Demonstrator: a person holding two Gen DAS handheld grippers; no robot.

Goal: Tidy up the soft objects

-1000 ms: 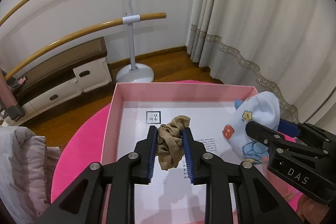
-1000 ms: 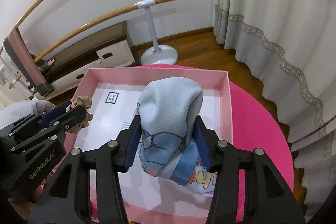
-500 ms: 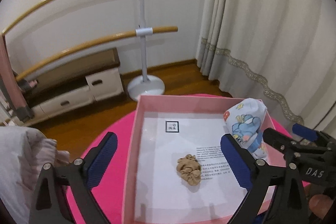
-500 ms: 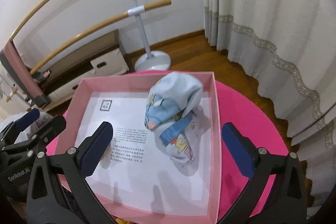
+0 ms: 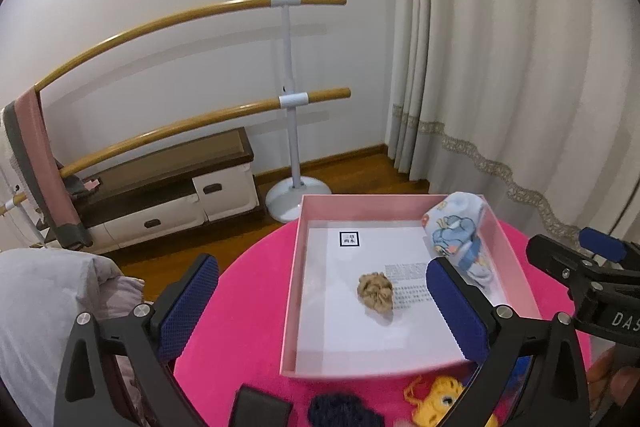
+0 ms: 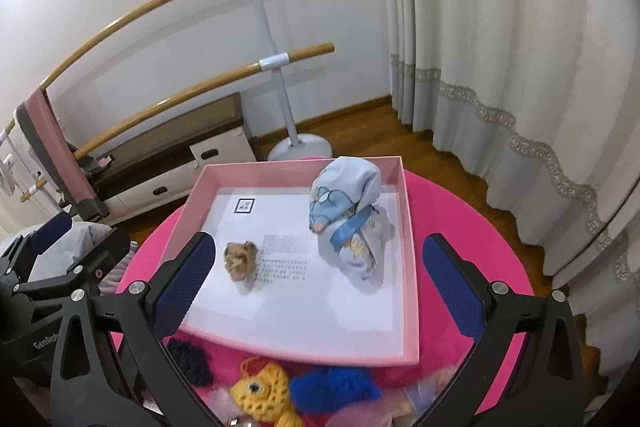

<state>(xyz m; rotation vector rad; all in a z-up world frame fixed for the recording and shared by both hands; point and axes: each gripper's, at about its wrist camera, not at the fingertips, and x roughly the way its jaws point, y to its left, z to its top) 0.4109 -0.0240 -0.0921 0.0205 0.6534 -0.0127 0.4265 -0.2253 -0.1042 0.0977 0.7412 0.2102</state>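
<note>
A tan scrunchie [image 5: 375, 293] [image 6: 239, 261] lies on the white paper inside the pink box [image 5: 290, 291] [image 6: 410, 267]. A light blue printed cloth bundle [image 5: 460, 239] [image 6: 346, 215] stands in the box's far right part. My left gripper [image 5: 318, 269] hangs back over the box's near left side, its jaws opening with nothing between them. My right gripper [image 6: 319, 244] is wide open above the near edge, holding nothing. A yellow crochet fish [image 6: 260, 393], a blue crochet piece [image 6: 334, 387] and a dark navy one [image 6: 188, 359] lie on the pink table [image 6: 460, 227] before the box.
A ballet barre stand [image 5: 294, 99] and a low cabinet [image 5: 168, 195] line the wall behind. Curtains [image 5: 500, 67] hang at the right. Grey bedding [image 5: 44, 307] lies left of the table. A black flat item [image 5: 260, 407] sits at the table's near edge.
Both grippers opened and let go: the scrunchie and the cloth bundle now rest in the box. Both hands drew back and up, away from the box.
</note>
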